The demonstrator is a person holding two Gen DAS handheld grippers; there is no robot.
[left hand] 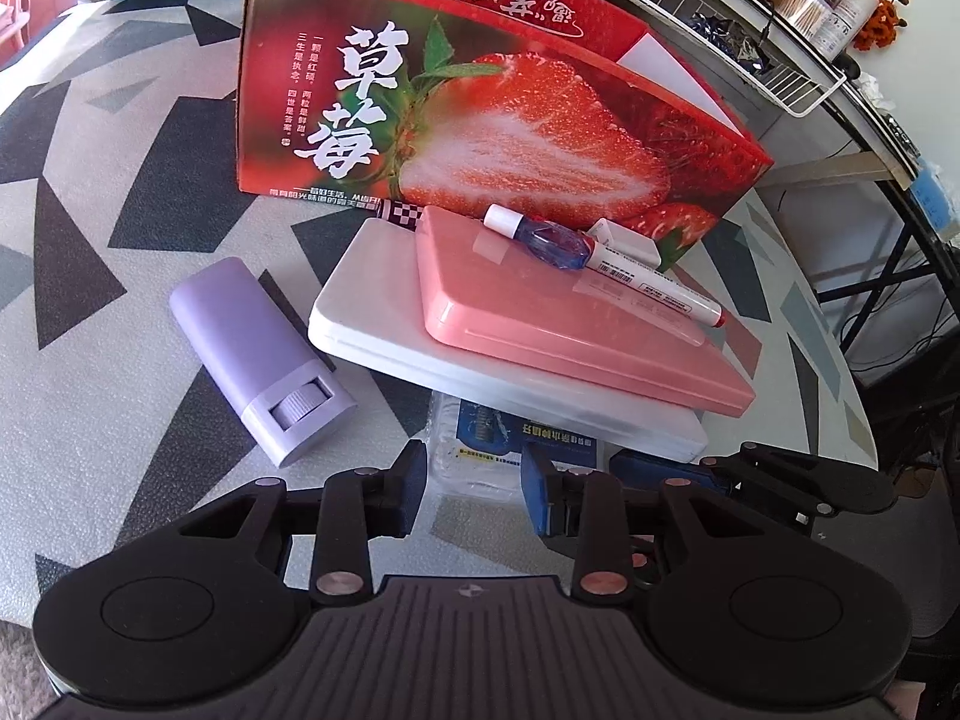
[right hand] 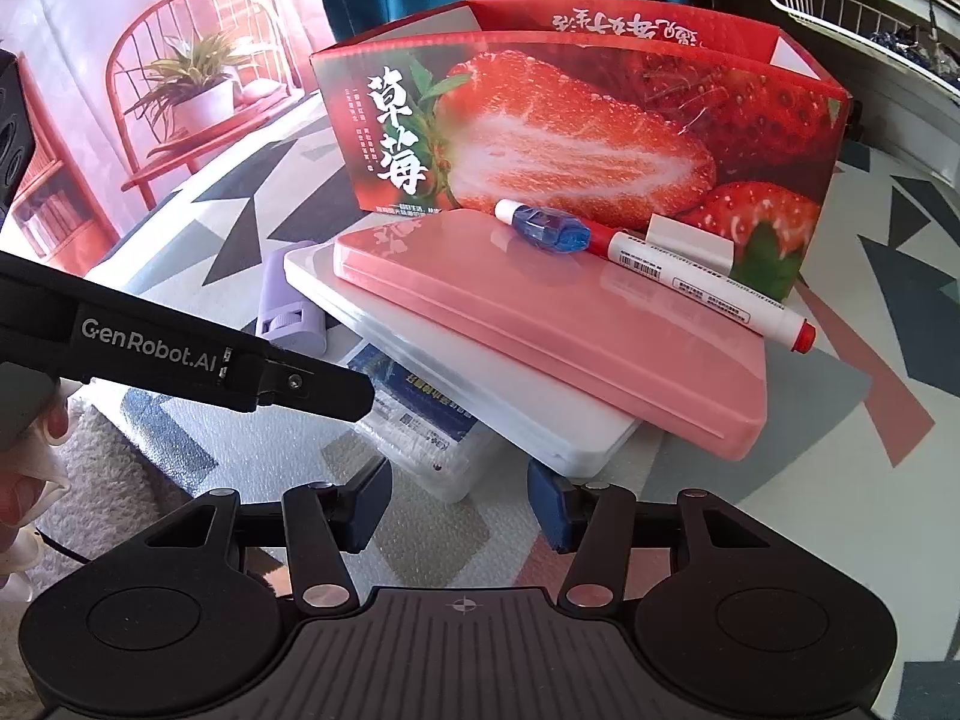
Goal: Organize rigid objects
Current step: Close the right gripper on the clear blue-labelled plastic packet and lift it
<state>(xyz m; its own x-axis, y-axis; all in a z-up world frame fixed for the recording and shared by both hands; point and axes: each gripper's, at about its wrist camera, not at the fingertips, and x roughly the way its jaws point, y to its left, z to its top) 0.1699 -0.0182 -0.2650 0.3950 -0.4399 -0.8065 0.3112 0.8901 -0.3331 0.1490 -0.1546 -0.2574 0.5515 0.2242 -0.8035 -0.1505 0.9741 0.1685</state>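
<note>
Left claw (left hand: 474,489): its blue pads press the near end of a clear plastic box with a blue label (left hand: 480,450), so it is clenched on that box. The box lies flat on the patterned counter (left hand: 120,300), partly under a white flat case (left hand: 372,324).

Right claw (right hand: 459,507): released, nothing between the pads; the clear box lies just ahead of it.

A pink flat case (left hand: 540,324) rests on the white case. On it lie a white marker with a red cap (left hand: 654,288) and a blue correction-tape dispenser (left hand: 552,243). A lilac plastic stick tube (left hand: 264,360) lies on the counter to the left.

The red strawberry-printed cardboard box (left hand: 480,114) stands open behind the stack; its contents are not visible.
</note>
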